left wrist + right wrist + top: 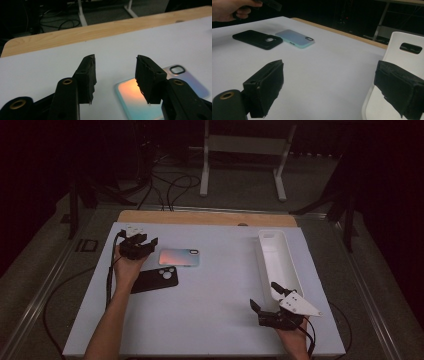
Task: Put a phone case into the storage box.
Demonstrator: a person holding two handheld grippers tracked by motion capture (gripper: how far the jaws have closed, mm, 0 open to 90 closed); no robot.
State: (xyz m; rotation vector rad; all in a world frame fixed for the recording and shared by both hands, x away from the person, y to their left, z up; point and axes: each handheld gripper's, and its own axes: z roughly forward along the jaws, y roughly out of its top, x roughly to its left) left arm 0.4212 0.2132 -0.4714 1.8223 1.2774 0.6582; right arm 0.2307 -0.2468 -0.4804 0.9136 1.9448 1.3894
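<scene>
High view | left hand-held gripper [142, 245] agape | iridescent phone case [179, 257] just beside

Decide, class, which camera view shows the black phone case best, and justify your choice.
The right gripper view: the black phone case lies whole and unobstructed, camera cutout visible. In the high view the person's left hand overlaps its near end. The left gripper view faces the iridescent case.

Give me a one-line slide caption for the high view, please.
Two hand-held grippers, left and right, open over a table with two phone cases and a tray.
</scene>
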